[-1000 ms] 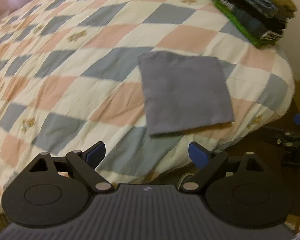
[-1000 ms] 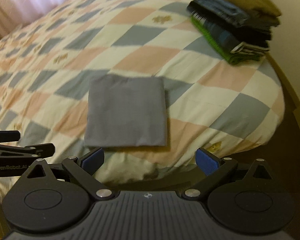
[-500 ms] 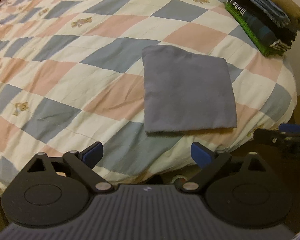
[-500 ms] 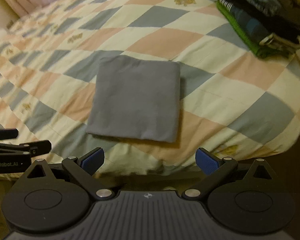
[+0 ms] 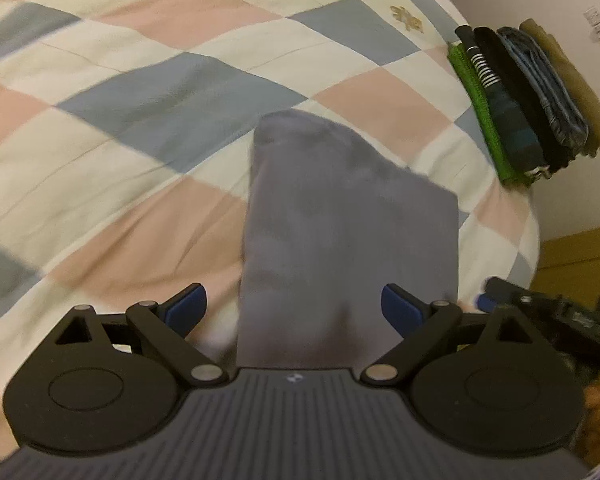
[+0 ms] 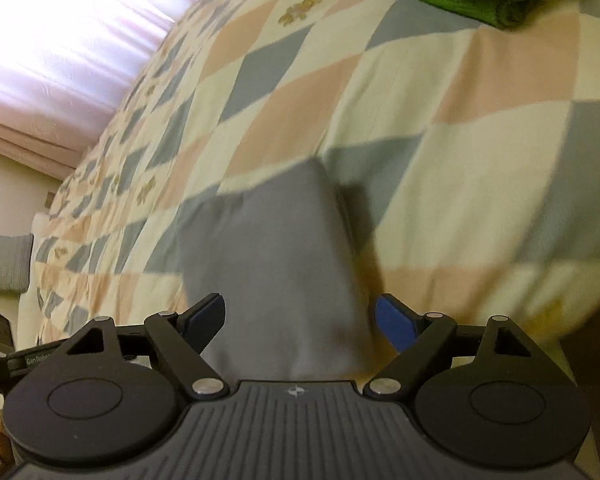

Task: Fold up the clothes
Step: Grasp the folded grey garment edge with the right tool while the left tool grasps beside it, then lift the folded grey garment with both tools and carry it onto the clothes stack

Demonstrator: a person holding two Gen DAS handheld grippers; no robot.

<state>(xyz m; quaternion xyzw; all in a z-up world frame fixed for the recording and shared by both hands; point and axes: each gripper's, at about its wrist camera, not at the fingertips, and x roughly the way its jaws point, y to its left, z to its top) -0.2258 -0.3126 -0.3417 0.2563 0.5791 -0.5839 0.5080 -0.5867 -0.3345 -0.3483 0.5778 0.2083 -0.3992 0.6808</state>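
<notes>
1. the folded grey cotton garment, a flat rectangle (image 5: 348, 236), lies on the checked pink, blue and cream quilt of the bed (image 5: 140, 152), close to the bed's near edge and well apart from the stack of folded clothes (image 5: 528, 100) at the far right.
2. the left hand-held gripper (image 5: 294, 306) hangs over the garment's near edge. its blue pads stand wide and released, nothing pressed between them; the near-left corner of the cloth sits just inside the left pad.
3. the right hand-held gripper (image 6: 300, 314) looks down on the same near edge of the garment (image 6: 272, 264), toward its right corner. its jaws are closing, the cloth lies between them, but the pads do not yet press on it.
4. the garment's long axis runs away from both hand-held grippers, near to far, so both face a short near edge.
5. neither hand looks clearly nearer; both are just above the cloth, left at the left corner, right at the right.
6. judging by this, the coming move turns on pinching both near corners evenly, either to fold far-ward or to lift toward the stack.
</notes>
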